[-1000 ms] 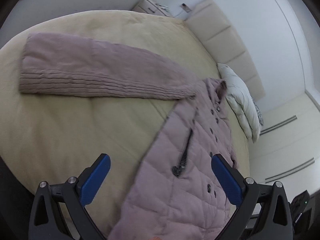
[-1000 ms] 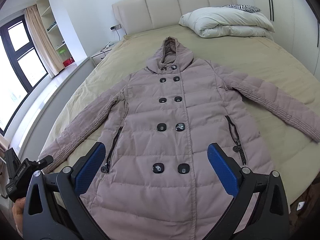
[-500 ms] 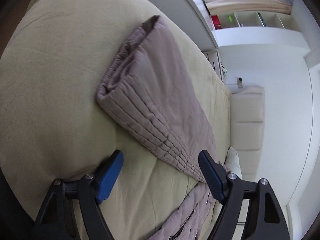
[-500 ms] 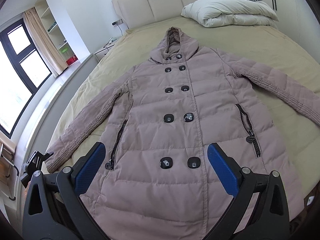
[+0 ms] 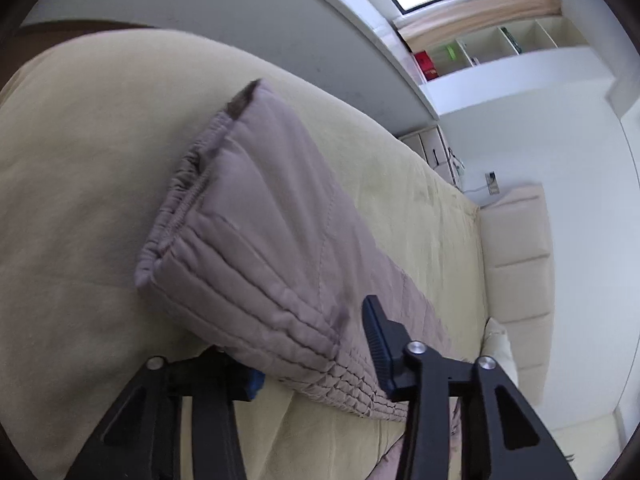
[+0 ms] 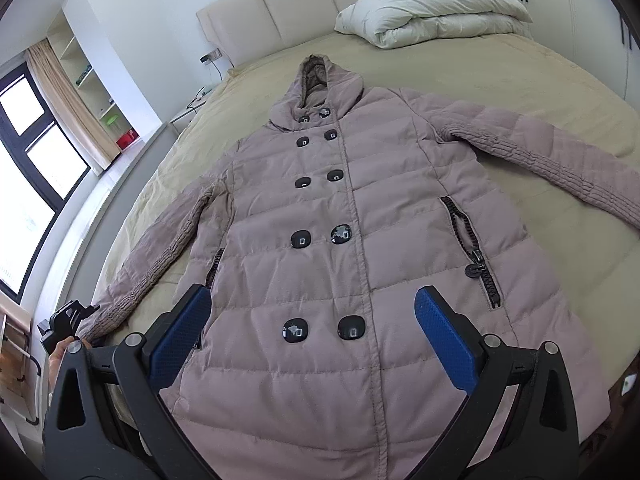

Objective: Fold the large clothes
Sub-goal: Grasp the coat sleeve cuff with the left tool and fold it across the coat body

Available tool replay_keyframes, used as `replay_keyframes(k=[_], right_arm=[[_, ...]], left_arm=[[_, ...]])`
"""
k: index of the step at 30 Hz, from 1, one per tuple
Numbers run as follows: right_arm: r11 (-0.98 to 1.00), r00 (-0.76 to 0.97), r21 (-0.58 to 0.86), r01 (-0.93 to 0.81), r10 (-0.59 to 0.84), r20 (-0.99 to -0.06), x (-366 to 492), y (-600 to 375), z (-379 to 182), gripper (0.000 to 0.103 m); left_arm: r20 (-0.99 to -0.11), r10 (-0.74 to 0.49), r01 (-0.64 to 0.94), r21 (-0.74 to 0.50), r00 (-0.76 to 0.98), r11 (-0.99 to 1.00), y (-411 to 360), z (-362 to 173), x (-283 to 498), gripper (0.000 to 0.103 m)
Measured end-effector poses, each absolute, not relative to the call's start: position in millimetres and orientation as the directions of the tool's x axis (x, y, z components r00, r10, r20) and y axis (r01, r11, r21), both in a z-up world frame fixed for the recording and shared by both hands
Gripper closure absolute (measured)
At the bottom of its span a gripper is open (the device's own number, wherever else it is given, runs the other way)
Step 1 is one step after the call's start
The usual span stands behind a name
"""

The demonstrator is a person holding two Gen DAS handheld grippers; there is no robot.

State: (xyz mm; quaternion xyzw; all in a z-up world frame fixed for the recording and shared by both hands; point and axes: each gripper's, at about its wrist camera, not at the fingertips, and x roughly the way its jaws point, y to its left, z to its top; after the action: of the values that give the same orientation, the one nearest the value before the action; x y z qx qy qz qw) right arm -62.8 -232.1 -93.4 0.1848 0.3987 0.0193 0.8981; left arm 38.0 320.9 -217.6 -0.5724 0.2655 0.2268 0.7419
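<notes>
A mauve quilted hooded coat [image 6: 344, 264] lies face up on the beige bed [image 6: 540, 80], buttoned, both sleeves spread out. My left gripper [image 5: 316, 360] is open around the left sleeve [image 5: 272, 256] near its cuff; the sleeve lies between the blue pads, one pad partly hidden under the fabric. The left gripper also shows in the right wrist view [image 6: 66, 320] at the sleeve's cuff. My right gripper [image 6: 312, 340] is open and empty, hovering above the coat's lower front.
A folded white duvet [image 6: 432, 16] lies at the head of the bed by the padded headboard [image 6: 304, 4]. A window [image 6: 28, 152], curtain and shelves stand to the left. The bed's edge runs close behind the cuff [image 5: 188, 184].
My left gripper has moved in to the left sleeve near its cuff, and its jaws have narrowed around it. The right gripper has moved slightly closer above the coat.
</notes>
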Motion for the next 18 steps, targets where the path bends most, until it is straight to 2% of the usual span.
replay_keyframes(k=[4, 6, 9, 13, 15, 18], right_arm=[[0.917, 0.692, 0.372, 0.142, 0.176, -0.700, -60.8, -254.1, -107.4, 0.001], [0.899, 0.681, 0.405, 0.167, 0.192, -0.707, -55.7, -268.2, -117.9, 0.011], [0.863, 0.660, 0.465, 0.196, 0.235, -0.714, -47.2, -289.3, -135.1, 0.019], [0.821, 0.671, 0.535, 0.201, 0.282, -0.686, -32.5, -313.5, -145.3, 0.022], [0.776, 0.682, 0.606, 0.176, 0.348, -0.643, -21.2, -324.0, -148.3, 0.022], [0.687, 0.674, 0.718, 0.113, 0.478, -0.564, 2.0, -329.5, -152.3, 0.022]], left_arm=[[-0.652, 0.098, -0.557, -0.549, 0.752, 0.623, 276.3, -159.7, 84.6, 0.074], [-0.628, 0.121, -0.469, -0.425, 0.769, 0.774, 237.3, -134.1, 106.3, 0.078], [-0.582, 0.122, -0.296, -0.214, 0.804, 0.931, 166.6, -108.6, 128.5, 0.086], [-0.506, 0.117, -0.079, 0.096, 0.855, 0.992, 70.8, -104.4, 141.1, 0.090], [-0.483, 0.108, 0.004, 0.225, 0.869, 0.974, 33.6, -115.8, 137.2, 0.091], [-0.474, 0.073, 0.093, 0.318, 0.878, 0.944, -2.1, -129.3, 133.8, 0.091]])
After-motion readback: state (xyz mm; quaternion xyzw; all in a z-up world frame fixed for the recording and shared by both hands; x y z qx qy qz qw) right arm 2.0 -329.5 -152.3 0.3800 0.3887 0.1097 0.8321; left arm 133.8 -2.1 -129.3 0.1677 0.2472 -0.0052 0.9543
